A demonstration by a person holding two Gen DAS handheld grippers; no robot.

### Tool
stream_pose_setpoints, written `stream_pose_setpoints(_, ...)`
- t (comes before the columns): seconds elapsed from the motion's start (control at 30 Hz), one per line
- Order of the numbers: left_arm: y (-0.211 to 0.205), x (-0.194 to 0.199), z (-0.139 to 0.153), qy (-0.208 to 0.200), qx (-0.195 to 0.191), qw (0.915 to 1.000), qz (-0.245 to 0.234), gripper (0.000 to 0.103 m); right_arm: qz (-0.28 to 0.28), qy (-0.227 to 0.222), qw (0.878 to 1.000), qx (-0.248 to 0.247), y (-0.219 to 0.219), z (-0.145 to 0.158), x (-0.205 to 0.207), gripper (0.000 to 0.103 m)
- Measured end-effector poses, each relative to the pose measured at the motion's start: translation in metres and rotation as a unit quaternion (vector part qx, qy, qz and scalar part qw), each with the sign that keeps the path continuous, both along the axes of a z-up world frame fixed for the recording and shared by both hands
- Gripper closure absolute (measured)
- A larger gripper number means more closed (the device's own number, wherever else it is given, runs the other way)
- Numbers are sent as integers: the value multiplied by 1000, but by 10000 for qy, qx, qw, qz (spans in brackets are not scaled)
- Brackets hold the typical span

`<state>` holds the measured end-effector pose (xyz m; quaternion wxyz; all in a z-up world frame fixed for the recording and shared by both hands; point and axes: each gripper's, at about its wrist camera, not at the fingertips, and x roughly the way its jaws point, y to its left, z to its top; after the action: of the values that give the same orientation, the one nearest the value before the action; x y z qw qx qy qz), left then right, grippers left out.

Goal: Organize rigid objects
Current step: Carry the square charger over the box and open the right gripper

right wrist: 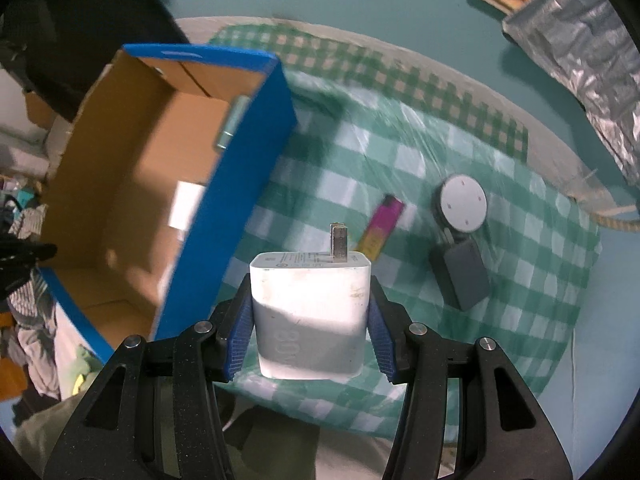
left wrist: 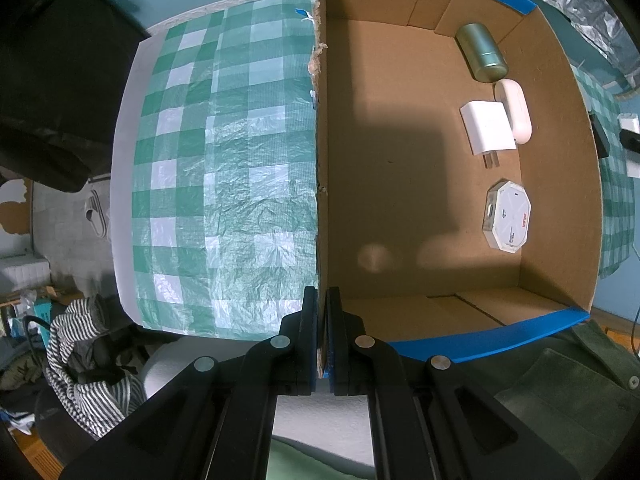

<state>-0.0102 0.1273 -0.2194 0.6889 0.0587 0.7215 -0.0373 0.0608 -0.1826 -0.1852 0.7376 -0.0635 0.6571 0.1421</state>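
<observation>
Right gripper (right wrist: 310, 320) was clenched on a white square plug-in charger block (right wrist: 310, 312), blue pads pressed to its two sides, metal prongs pointing forward. The block was held in the air above the green-and-white checked tablecloth (right wrist: 400, 160), just beside the blue outer wall of the open brown cardboard box (right wrist: 224, 208), not yet over its opening.

Left gripper (left wrist: 322, 344) was closed on the box's near side wall (left wrist: 320, 160), one finger inside and one outside, pinching the cardboard edge; judged to be steadying the box.

Box contents, left wrist view, all lying against the far side wall:
- olive-green metal cylinder (left wrist: 482, 54), on its side in the corner
- white oval plastic case (left wrist: 514, 110), touching the next item
- second white square charger with prongs (left wrist: 488, 132)
- white octagonal flat box with printed lid (left wrist: 508, 218), a little apart from the others

Rest of the box floor was bare.

Outstanding on the cloth, right wrist view: pink-and-yellow lighter (right wrist: 382, 226), round grey disc (right wrist: 464, 204), dark grey rectangular adapter (right wrist: 460, 276) just beside the disc.

Judgement: roughly half done. Four items boxed, one in hand, three waiting.
</observation>
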Motion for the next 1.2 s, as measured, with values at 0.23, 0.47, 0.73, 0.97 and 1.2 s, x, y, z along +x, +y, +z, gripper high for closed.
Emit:
stream_pose_setpoints(0.23,1,2,1,-5,-26,10000,39,99,223,-121,9996,116,25,12,5,51)
stream_pose_setpoints(0.47,1,1,1,-14,-30,10000,53,99,401,-211,9987,238,51,21,10,51)
stream_pose_setpoints(0.73,1,0,1,-29,-21,10000,42,99,726,-229,9967,270,85,21,15,51)
stream_pose_setpoints(0.97,1,0,1,-27,-20,10000,49,99,955,-130,9952,195,108,7,16,51)
stream_pose_setpoints(1.2,1,1,2,-24,-20,10000,54,99,1142,-33,9934,120,127,-11,16,51)
